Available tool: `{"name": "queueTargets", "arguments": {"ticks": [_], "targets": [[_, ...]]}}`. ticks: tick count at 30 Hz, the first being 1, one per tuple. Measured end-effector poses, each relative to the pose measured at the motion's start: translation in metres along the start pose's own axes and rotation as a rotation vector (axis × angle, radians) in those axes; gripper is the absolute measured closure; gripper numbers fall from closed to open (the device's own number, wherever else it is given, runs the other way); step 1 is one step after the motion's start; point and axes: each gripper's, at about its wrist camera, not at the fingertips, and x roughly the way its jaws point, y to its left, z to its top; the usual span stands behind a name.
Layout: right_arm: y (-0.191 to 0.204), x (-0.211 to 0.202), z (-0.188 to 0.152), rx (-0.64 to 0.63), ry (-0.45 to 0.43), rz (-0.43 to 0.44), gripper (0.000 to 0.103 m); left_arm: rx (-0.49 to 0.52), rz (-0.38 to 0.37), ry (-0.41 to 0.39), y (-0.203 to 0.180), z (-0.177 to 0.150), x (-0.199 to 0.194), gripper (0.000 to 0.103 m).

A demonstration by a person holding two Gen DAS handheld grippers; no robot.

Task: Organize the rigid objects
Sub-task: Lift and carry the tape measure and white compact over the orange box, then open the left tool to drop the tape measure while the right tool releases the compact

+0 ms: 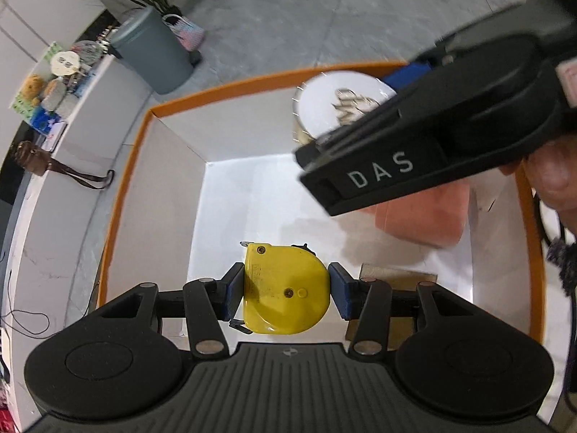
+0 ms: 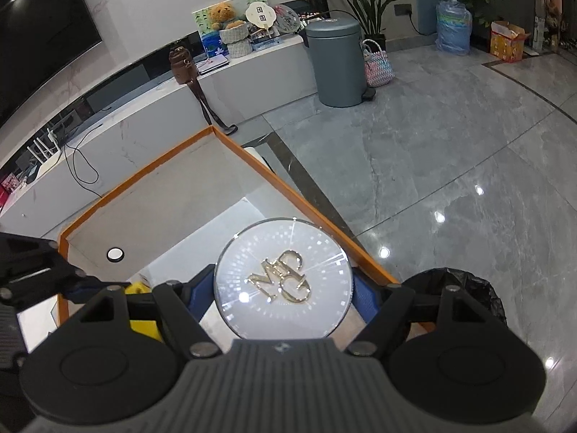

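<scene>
We're looking down into a big open box [image 1: 173, 195] with an orange rim and pale inner walls, and both of our hands are over it. Beyond it runs the grey tiled floor [image 2: 450, 151], with a grey bin [image 2: 337, 61] standing by the far wall next to a potted plant [image 2: 364, 3].

In the left-wrist view, our left tool [image 1: 286, 288] is clamped on a yellow tape measure [image 1: 285, 288], blue pads pressed against its two flat sides, hanging over the near part of the box floor. Just right of it, lower in the box, sits a brownish flat piece [image 1: 396, 276], partly hidden. Farther right lies a pink block [image 1: 425, 220], half covered by our right tool [image 1: 393, 86] crossing in from the right.

That right tool [image 2: 285, 288] grips a round white disc [image 2: 283, 281] with gold letters on its face, pads on either edge. It's held near the box's right wall, above the floor. A small white round thing [image 2: 115, 254] rests on the left wall's inner face.
</scene>
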Motion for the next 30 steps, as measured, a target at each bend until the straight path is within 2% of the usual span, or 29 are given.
{"name": "queueTargets", "arguments": {"ticks": [5,8,12,19,25,28,30], "targets": [[0.002,0.002,0.001,0.034,-0.005,0.113,0.028,0.018,-0.021,0.019,0.005,-0.004,0.008,0.046],[0.006,0.009,0.001,0.060,0.023,0.140,0.028,0.040,-0.028,0.034,0.008,-0.002,0.014,0.046],[0.006,0.021,0.002,0.108,0.077,0.121,0.028,0.091,-0.033,0.060,0.007,0.003,0.021,0.046],[0.008,0.038,0.002,0.185,0.179,0.098,0.028,0.151,-0.088,0.106,0.004,0.003,0.036,0.046],[0.013,0.045,0.002,0.186,0.218,0.086,0.027,0.152,-0.119,0.145,0.003,0.000,0.044,0.046],[0.012,0.052,0.000,0.199,0.242,0.065,0.024,0.157,-0.135,0.161,0.000,-0.002,0.044,0.040],[0.011,0.051,0.001,0.208,0.236,0.079,0.025,0.157,-0.142,0.163,-0.001,-0.003,0.043,0.039]]}}
